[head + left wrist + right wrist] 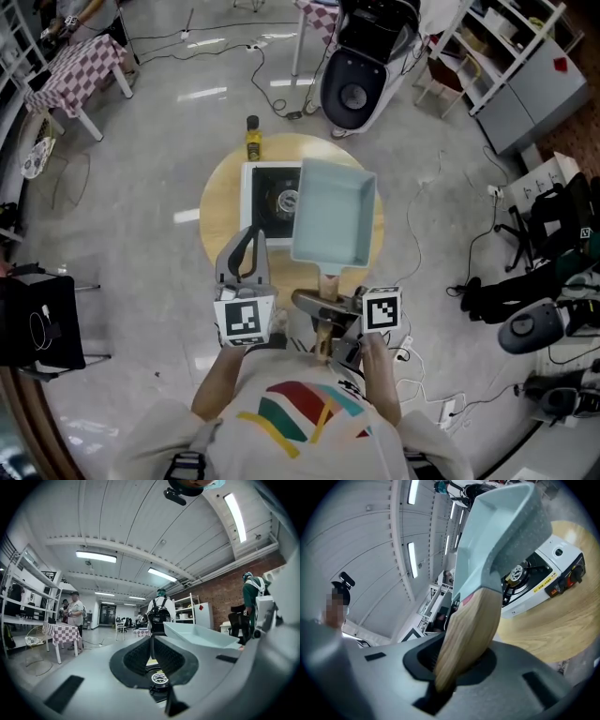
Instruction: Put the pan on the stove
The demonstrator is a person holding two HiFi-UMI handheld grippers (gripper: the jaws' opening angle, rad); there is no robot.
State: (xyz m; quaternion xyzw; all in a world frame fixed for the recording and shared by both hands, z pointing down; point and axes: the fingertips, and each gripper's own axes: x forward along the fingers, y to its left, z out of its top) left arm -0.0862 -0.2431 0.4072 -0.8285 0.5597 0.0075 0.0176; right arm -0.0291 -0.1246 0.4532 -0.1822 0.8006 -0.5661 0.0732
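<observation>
A pale teal rectangular pan [333, 220] with a wooden handle [328, 281] hangs in the air above the right half of a white portable gas stove [267, 202]. My right gripper [323, 305] is shut on that handle. In the right gripper view the handle [471, 630] runs up out of the jaws to the tilted pan [497, 541], with the stove [548, 573] and its burner below and apart from it. My left gripper [246, 248] is shut with nothing in it at the table's near left edge. In its own view the left gripper [151, 641] shows the pan [201, 637] to the right.
The stove stands on a small round wooden table [217, 202], with a yellow bottle [252, 139] at its far edge. Beyond are a black machine [361, 66], a checkered table [80, 70], shelves and floor cables. People [75, 616] stand far off.
</observation>
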